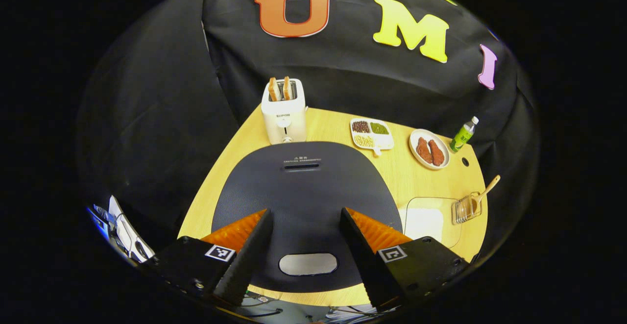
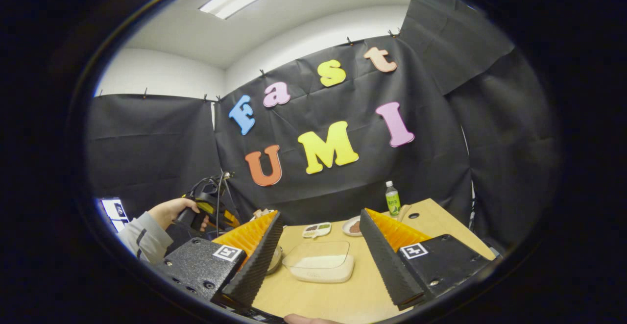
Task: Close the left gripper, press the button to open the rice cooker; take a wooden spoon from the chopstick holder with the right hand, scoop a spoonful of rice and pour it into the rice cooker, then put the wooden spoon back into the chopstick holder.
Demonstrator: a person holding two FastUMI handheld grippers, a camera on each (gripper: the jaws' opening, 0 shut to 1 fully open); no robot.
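1. The left gripper (image 1: 304, 231) hovers above the closed rice cooker (image 1: 306, 191), fingers spread wide, its button (image 1: 308, 264) between them.
2. The right gripper (image 2: 321, 245) is also spread wide, holding nothing, above the wooden surface (image 2: 343, 294).
3. Ahead of it sits a clear container of rice (image 2: 321, 265).
4. The wooden spoon (image 1: 485, 192) stands in the chopstick holder (image 1: 466, 209), beside the rice container.
5. A toaster (image 1: 283, 113) stands behind the cooker.
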